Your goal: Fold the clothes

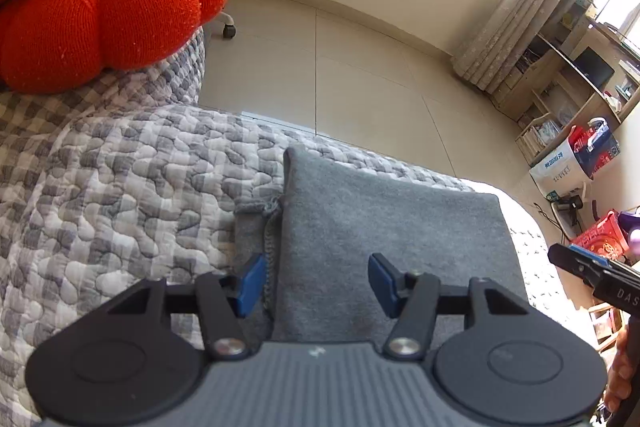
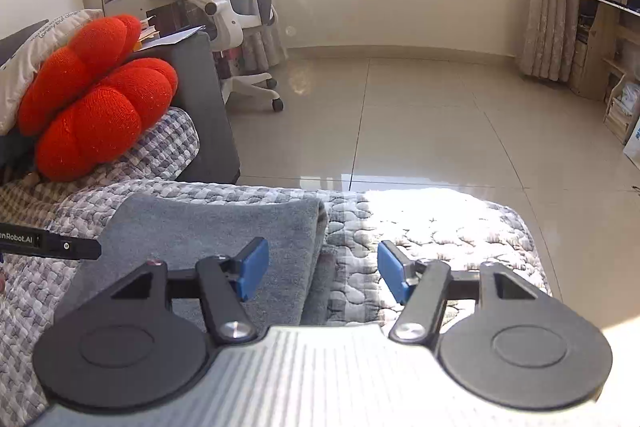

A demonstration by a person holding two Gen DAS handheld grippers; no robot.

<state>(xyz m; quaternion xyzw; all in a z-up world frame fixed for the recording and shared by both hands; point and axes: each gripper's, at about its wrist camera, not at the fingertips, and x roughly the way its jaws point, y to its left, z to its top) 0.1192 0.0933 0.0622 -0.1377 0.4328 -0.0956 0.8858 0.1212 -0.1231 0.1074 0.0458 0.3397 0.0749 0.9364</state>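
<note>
Grey fleece, soft and slightly fuzzy, made up the folded garment, which lay on a quilted cover of grey and white puffed checks near the front edge of the seat. In the left wrist view its near edge was hidden behind the left gripper, and a knotted drawstring ran down the seam on its left side. The left gripper's blue pads stood well apart over the cloth, pressing on nothing. At the right edge of that view the tip of the right gripper was cut off by the frame, with part of a hand below it.

In the right wrist view the right gripper was likewise open and empty, one pad over the garment's rounded right fold and the other over bare quilt. Strong sun washed out that patch of quilt and the window above. A black finger of the left gripper poked in from the left, its lettering partly cut off. A red knitted cushion, lobed like a pumpkin, leaned at the back, and a white office chair stood on the glossy tile floor.
</note>
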